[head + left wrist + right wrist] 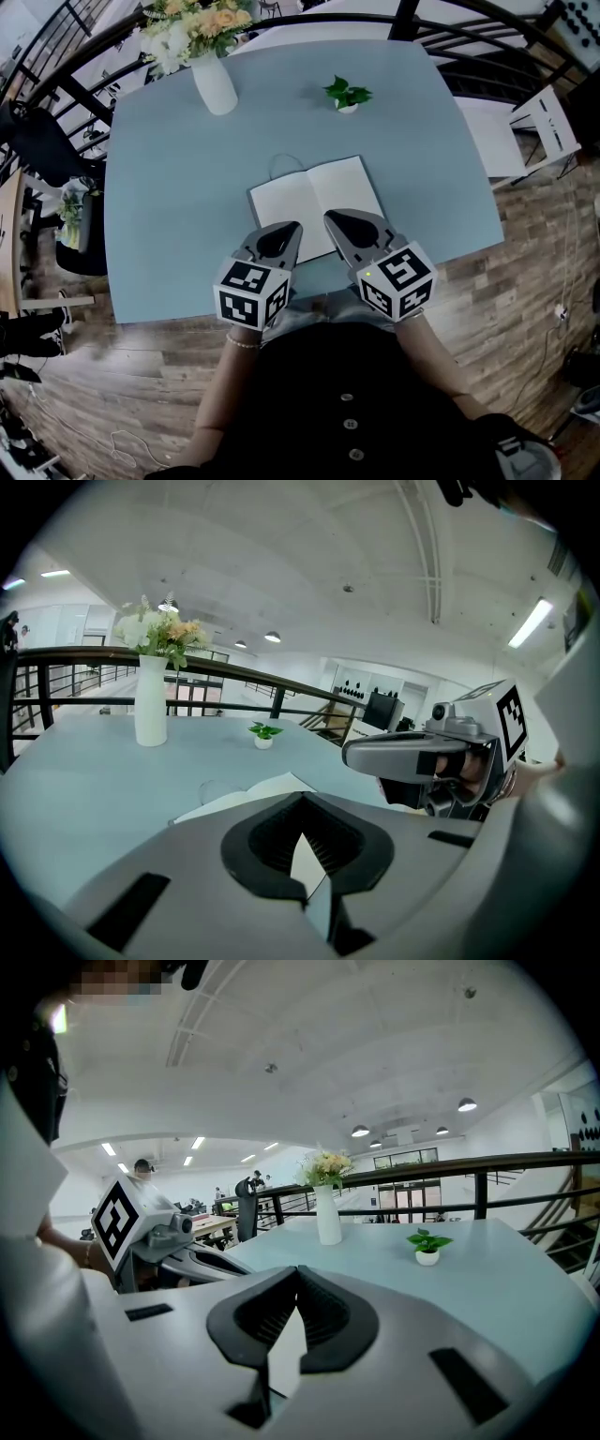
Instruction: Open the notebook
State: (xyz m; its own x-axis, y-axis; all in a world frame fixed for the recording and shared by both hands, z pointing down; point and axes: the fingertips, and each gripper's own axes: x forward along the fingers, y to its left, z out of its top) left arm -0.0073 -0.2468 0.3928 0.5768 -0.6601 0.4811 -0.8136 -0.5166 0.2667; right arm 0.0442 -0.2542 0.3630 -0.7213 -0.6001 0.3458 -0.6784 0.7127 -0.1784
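The notebook [314,199] lies open on the blue-grey table [169,206], two blank white pages up, a thin black strap looping off its far left corner. My left gripper [295,229] hovers over the near edge of the left page, jaws together and empty. My right gripper [330,218] hangs over the near part of the right page, likewise shut with nothing between its jaws. In the left gripper view the page [248,797] shows just past the left gripper [302,799], with the right gripper [349,754] beside it. The right gripper [298,1271] in its own view shows white paper through the jaw hollow.
A white vase of flowers [214,84] stands at the table's far left and a small potted plant [347,96] at far centre. A black railing [56,47] curves behind the table; a white chair [544,122] stands to the right. The person's body fills the near edge.
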